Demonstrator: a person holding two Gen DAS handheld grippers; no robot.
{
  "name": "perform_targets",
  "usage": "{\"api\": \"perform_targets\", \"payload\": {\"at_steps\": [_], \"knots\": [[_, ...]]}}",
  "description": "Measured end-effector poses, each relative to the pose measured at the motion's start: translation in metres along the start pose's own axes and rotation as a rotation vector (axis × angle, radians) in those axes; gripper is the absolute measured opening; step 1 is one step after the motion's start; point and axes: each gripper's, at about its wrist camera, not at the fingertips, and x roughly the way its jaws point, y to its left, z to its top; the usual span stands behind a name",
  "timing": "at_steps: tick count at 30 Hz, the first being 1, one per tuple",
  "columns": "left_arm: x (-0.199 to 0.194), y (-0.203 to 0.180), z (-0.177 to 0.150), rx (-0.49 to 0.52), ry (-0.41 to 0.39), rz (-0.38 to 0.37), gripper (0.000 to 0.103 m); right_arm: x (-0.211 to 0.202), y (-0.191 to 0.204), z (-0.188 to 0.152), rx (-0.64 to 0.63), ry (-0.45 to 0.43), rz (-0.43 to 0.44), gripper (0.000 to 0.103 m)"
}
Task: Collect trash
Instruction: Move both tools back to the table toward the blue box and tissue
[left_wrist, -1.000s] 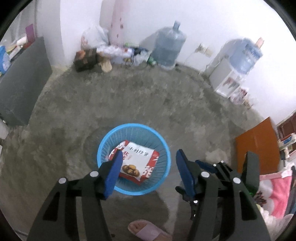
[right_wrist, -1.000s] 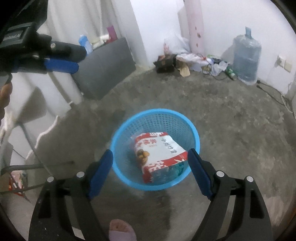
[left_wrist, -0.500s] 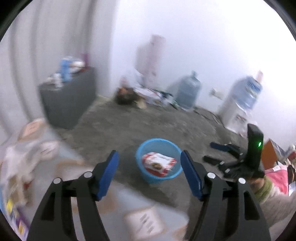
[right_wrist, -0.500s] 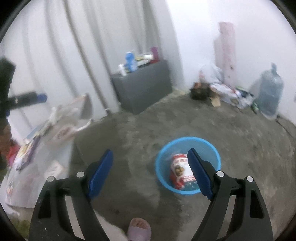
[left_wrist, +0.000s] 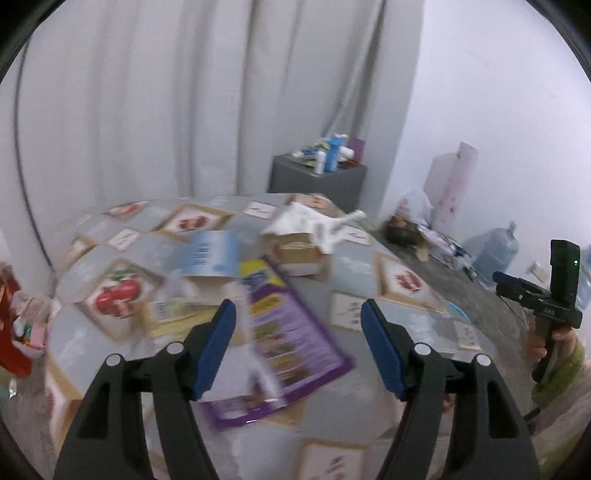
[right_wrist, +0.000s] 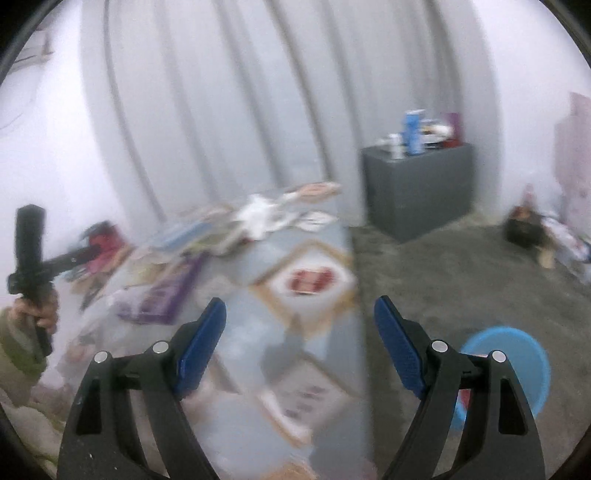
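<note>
My left gripper (left_wrist: 297, 304) hangs open above a table (left_wrist: 391, 332) with a fruit-patterned cloth, nothing between its fingers. Just below it lies a purple flat packet (left_wrist: 291, 332). Behind that are a blue-and-white packet (left_wrist: 210, 254) and a cardboard box (left_wrist: 299, 251) with crumpled white paper (left_wrist: 314, 221) on it. My right gripper (right_wrist: 300, 301) is open and empty over the table's near edge (right_wrist: 354, 332). The blue basket (right_wrist: 517, 350) stands on the floor at the lower right of the right wrist view, partly hidden by a finger. The purple packet (right_wrist: 166, 295) is blurred there.
A grey cabinet (right_wrist: 417, 192) with bottles on top stands by the white curtain (left_wrist: 184, 110). Bags and a water jug (left_wrist: 495, 251) sit along the far wall. A hand in a green sleeve (left_wrist: 554, 354) holds the right gripper at the far right of the left wrist view. Red items (left_wrist: 14, 332) lie left.
Both grippers swung up and away from the basket with the red snack bag to the table. The left gripper's jaws stand a little wider. The views are motion-blurred.
</note>
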Motion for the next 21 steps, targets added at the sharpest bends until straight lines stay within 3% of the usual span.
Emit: {"api": "perform_targets", "payload": {"at_steps": [5,10,21], "knots": [[0.001,0.034,0.011,0.003,-0.007,-0.029,0.08,0.029,0.034,0.015,-0.062,0.034,0.05,0.078],[0.037,0.045,0.031,0.062,0.03,-0.08,0.089,0.046,0.061,0.036,-0.163,0.057,0.073,0.078],[0.131,0.084,0.064,0.037,0.182,-0.118,0.094,0.148,0.041,0.097,-0.273,0.159,0.155,0.072]]}}
